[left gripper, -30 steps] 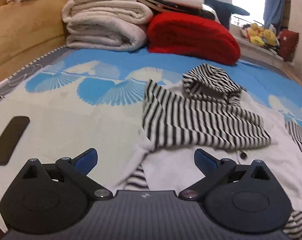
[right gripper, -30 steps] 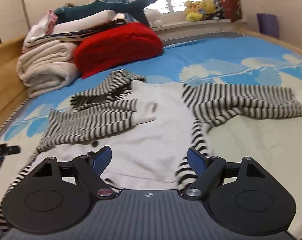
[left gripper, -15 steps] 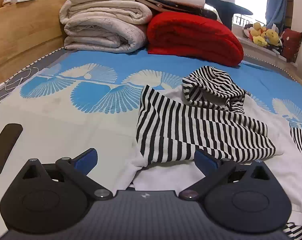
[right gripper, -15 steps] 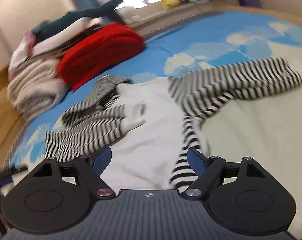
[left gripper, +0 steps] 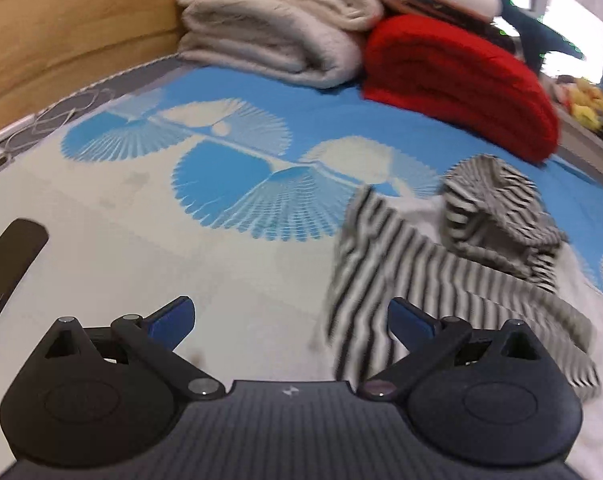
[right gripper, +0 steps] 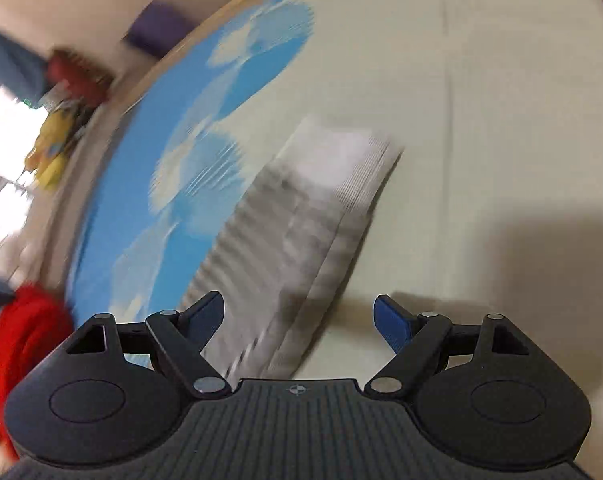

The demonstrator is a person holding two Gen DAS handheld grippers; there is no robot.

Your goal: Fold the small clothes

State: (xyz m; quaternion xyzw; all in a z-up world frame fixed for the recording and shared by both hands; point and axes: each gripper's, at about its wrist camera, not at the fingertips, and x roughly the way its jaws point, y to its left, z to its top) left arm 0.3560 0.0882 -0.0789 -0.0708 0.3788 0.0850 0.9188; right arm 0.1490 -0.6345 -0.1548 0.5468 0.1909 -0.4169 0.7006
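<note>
The left gripper (left gripper: 291,320) hangs, jaws apart, beside the black-and-white striped hooded garment (left gripper: 453,280); the right gripper (right gripper: 299,322), jaws apart, hovers over what seems its blurred striped sleeve (right gripper: 301,232).

Both tongs (left gripper: 291,318) (right gripper: 299,318): black ribbed body, round hubs, silver screws, blue pads.

Bed (left gripper: 121,220) lay under a blue fan-print sheet, cream blankets (left gripper: 277,36) stacked by the wooden headboard (left gripper: 73,28), red blanket (left gripper: 461,80) touching them, dark flat object (left gripper: 9,264) at left, yellow toys (right gripper: 51,152) on the sill, blurred
</note>
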